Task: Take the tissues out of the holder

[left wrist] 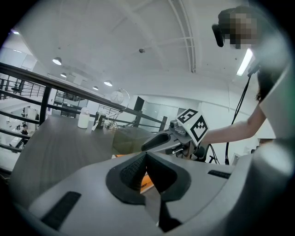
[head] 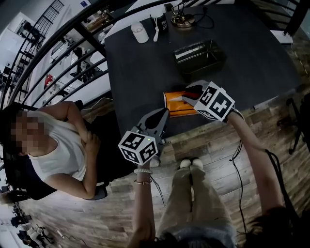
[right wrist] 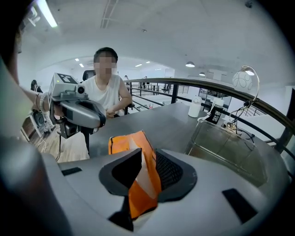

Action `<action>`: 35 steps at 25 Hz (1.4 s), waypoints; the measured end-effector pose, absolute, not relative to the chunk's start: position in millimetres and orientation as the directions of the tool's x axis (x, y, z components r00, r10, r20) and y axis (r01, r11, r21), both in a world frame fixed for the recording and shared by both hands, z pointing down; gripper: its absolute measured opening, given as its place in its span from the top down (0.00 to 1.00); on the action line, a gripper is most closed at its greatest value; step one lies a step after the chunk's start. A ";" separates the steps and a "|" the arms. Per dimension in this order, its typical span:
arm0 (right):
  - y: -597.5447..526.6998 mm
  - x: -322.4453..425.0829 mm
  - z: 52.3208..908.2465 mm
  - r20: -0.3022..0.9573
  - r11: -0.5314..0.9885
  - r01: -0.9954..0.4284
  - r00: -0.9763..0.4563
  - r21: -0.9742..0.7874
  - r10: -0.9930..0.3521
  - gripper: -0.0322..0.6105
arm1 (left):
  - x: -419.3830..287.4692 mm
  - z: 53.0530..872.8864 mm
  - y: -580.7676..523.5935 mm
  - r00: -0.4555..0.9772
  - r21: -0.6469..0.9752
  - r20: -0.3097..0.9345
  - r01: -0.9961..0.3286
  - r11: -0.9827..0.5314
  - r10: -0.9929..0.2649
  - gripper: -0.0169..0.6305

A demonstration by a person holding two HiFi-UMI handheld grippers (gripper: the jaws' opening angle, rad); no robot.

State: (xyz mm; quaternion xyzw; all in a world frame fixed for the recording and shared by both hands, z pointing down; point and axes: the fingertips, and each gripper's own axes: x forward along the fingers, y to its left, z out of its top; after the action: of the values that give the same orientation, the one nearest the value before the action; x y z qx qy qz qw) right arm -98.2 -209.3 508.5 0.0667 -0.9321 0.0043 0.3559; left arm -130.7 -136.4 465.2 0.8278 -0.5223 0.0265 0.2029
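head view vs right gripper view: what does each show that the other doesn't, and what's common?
Head view only: the wearer's legs and shoes, plus the right gripper from outside with its marker cube.
Right gripper view only: its jaws closed on the orange tissue pack, and the ceiling lights.
Both: the tissue pack, the clear holder, the left gripper, the seated person and the white bottle.
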 end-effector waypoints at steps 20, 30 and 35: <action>-166.5 -92.0 395.3 0.179 0.930 -0.267 -0.957 -0.253 -0.226 0.89 | -117.8 387.1 -123.1 0.448 0.230 0.114 -0.880 -0.416 -0.887 0.96; -152.7 -77.1 359.2 0.042 0.912 -0.322 -0.946 -0.254 -0.323 0.93 | -113.3 362.5 -113.6 0.459 0.158 0.085 -0.883 -0.443 -0.884 0.96; -149.3 -80.3 349.3 0.010 0.919 -0.312 -0.948 -0.241 -0.319 0.93 | -108.2 354.5 -120.2 0.475 0.127 0.074 -0.876 -0.464 -0.877 0.96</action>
State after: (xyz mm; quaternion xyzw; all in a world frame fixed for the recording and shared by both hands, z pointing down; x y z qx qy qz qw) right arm -80.3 -149.3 349.3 0.1611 -0.9795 0.1205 -0.0146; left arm -108.2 -120.2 354.5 0.8557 -0.5123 -0.0011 0.0738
